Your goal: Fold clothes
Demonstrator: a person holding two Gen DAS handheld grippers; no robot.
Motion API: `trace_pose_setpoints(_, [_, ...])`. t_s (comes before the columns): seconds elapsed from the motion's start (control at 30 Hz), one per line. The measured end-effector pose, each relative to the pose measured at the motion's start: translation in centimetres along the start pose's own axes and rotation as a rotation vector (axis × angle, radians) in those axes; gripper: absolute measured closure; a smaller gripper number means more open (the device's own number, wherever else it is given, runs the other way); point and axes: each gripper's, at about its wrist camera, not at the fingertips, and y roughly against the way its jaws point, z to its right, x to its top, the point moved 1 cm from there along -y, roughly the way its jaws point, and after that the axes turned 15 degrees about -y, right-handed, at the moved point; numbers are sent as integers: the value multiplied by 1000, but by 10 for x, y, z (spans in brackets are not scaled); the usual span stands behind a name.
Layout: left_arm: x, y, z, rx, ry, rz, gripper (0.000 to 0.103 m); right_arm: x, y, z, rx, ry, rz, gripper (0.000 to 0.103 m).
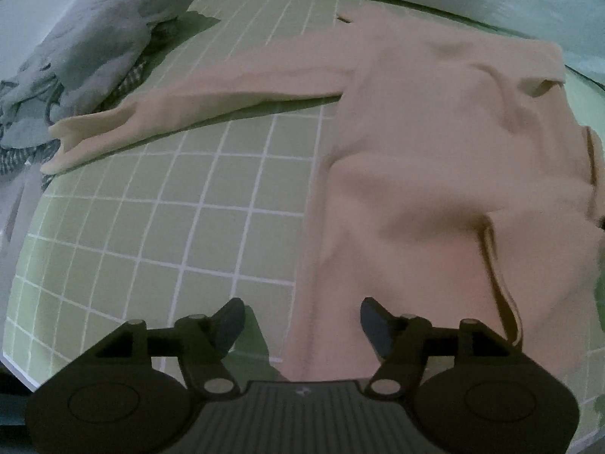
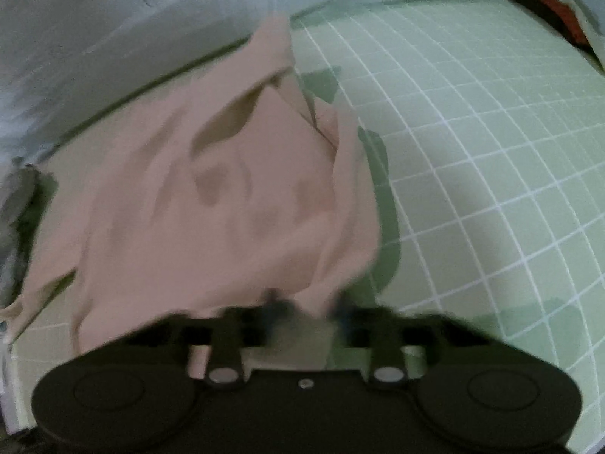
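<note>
The left gripper (image 1: 300, 325) stands wide, its two dark fingers (image 1: 230, 325) well apart with nothing pressed between them; the hem of the pink garment (image 1: 435, 174) lies under the gap and toward the 3 o'clock finger, while the 9 o'clock finger hangs over the bare green gridded mat (image 1: 159, 234). In the left wrist view the garment is spread across the mat from 12 to 4 o'clock; one long sleeve (image 1: 181, 113) stretches out toward 9 o'clock, its cuff ending beside a grey heap of clothes (image 1: 102, 45) at 10 o'clock; a striped cloth (image 1: 130, 79) shows under that heap. The right gripper (image 2: 306, 310) is blurred in its own view; its fingers stand close together on a bunched edge of the pink garment, so it is pinching the cloth; from there the fabric rises in loose folds toward 11 and 12 o'clock, creased and partly lifted off the mat. Open gridded mat fills the right wrist view from 1 to 4 o'clock; a pale sheet (image 2: 113, 30) borders the mat along the top at 10 to 12 o'clock.
</note>
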Motion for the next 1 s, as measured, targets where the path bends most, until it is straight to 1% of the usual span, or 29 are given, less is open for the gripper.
trace_pose_setpoints(0.03, [1,-1,-2,-8,12,-3,31,0,11,6,18,6,28,96])
trace_pose_setpoints(0.1, [0,-3,-5,-19,33,-7,23,2,33,19,39,1,82,96])
trace_pose_setpoints(0.17, [-3,-3,-4,-19,25,-5,19,2,36,29,-34,19,110,96])
trace_pose_setpoints(0.23, [-5,-3,-5,-19,29,-11,18,2,39,39,-113,40,136,97])
trace_pose_setpoints(0.27, [-6,-3,-5,-19,34,-15,17,1,38,42,-172,42,149,97])
trace_pose_setpoints(0.3, [-7,-3,-6,-19,39,-20,15,1,38,41,-204,31,154,91])
trace_pose_setpoints(0.37, [-9,-3,-8,-19,49,-28,11,0,43,38,-194,15,172,68])
trace_pose_setpoints(0.4, [-10,-3,-9,-18,53,-32,9,-3,48,32,-178,16,193,49])
trace_pose_setpoints(0.43, [-12,-3,-10,-19,57,-34,8,-6,52,26,-162,25,210,40])
trace_pose_setpoints(0.47, [-13,-3,-11,-19,60,-37,8,-12,52,17,-140,46,205,37])
trace_pose_setpoints(0.53, [-15,-3,-11,-17,62,-40,7,-24,48,-4,-107,88,180,26])
trace_pose_setpoints(0.6, [-16,-3,-11,-13,60,-41,4,-36,36,-27,-105,123,145,25])
trace_pose_setpoints(0.63, [-17,-3,-11,-11,58,-42,4,-40,28,-35,-124,134,128,24])
trace_pose_setpoints(0.7, [-18,-4,-11,-10,56,-41,1,-50,9,-47,-190,140,83,24])
trace_pose_setpoints(0.77, [-20,-5,-13,-16,60,-40,0,-57,-5,-50,-228,125,36,24])
trace_pose_setpoints(0.87, [-21,-5,-13,-19,50,-35,0,-66,-10,-48,-249,131,17,24])
trace_pose_setpoints(0.9, [-21,-5,-13,-20,46,-33,0,-68,-7,-44,-238,131,21,33])
trace_pose_setpoints(0.93, [-21,-6,-13,-21,44,-32,0,-70,-4,-41,-228,127,34,49])
trace_pose_setpoints(0.97, [-21,-6,-13,-22,42,-33,0,-69,2,-35,-219,122,43,60])
trace_pose_setpoints(1.0, [-21,-6,-13,-23,39,-33,0,-68,8,-29,-211,116,52,81])
